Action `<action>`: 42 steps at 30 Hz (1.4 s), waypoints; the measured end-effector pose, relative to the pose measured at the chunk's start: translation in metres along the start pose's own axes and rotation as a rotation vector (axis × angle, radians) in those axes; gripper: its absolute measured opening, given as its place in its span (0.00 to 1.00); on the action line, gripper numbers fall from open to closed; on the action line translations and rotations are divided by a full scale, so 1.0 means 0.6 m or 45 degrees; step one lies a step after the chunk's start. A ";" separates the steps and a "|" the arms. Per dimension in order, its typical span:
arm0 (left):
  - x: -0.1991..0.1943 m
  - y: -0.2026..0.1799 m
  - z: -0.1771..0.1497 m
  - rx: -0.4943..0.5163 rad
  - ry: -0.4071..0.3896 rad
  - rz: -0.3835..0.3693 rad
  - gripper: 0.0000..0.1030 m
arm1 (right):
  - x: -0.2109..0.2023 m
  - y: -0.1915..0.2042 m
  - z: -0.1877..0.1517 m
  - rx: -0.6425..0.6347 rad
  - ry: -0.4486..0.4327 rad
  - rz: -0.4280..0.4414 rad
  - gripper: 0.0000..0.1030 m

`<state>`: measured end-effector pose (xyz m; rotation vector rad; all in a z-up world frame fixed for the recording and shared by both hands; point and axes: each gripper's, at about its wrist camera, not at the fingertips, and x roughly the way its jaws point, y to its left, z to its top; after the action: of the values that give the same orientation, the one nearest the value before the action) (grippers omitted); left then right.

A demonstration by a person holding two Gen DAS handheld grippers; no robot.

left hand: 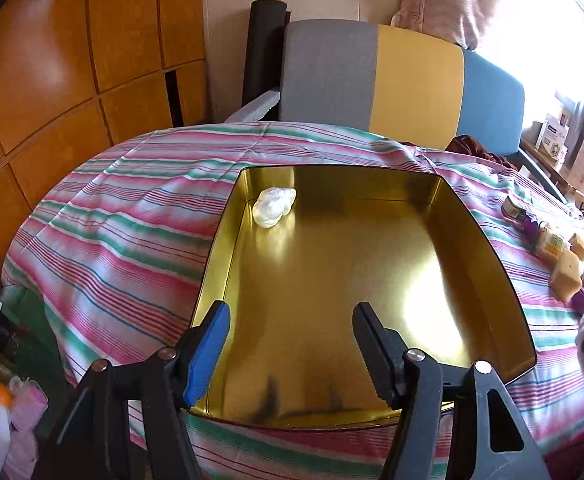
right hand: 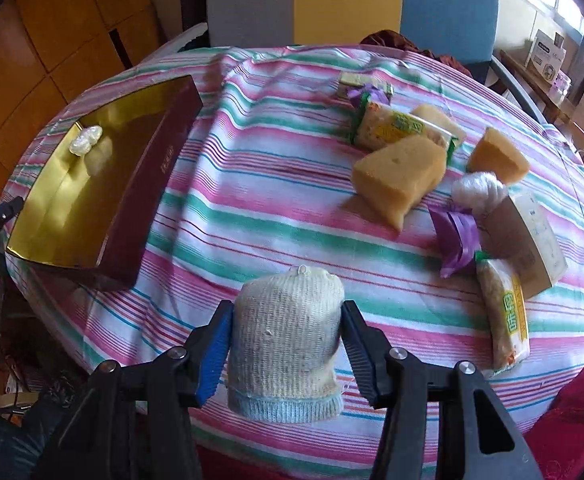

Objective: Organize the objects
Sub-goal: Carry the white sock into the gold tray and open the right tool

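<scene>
A gold-lined tin box [left hand: 492, 240] with dark red outer walls [right hand: 152, 184] sits on the striped tablecloth. A small white crumpled bag [left hand: 273, 207] lies in its far left corner; it also shows in the right wrist view [right hand: 86, 140]. My left gripper [left hand: 290, 340] is open and empty above the box's near edge. My right gripper [right hand: 286, 340] is shut on a rolled cream knitted sock [right hand: 286, 340] with a pale blue cuff, held above the table's near edge, right of the box.
On the right of the table lie yellow sponge blocks [right hand: 400, 176], packets of noodles [right hand: 504, 312], purple ribbon bows [right hand: 458, 240], a white netted ball [right hand: 478, 192] and a cardboard box [right hand: 528, 236]. A grey, yellow and blue chair back [left hand: 392, 80] stands behind the table.
</scene>
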<state>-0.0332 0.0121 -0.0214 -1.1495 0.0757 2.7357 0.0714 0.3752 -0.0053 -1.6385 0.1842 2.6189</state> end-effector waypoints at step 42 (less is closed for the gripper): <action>-0.029 0.183 -0.035 -0.304 0.055 0.113 0.65 | 0.286 0.519 0.335 -0.093 0.103 0.439 0.66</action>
<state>-0.0262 -0.1008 -0.0259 -1.2941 -0.2054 2.8584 -0.2155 0.0873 -0.0485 -1.8905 0.4145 2.8315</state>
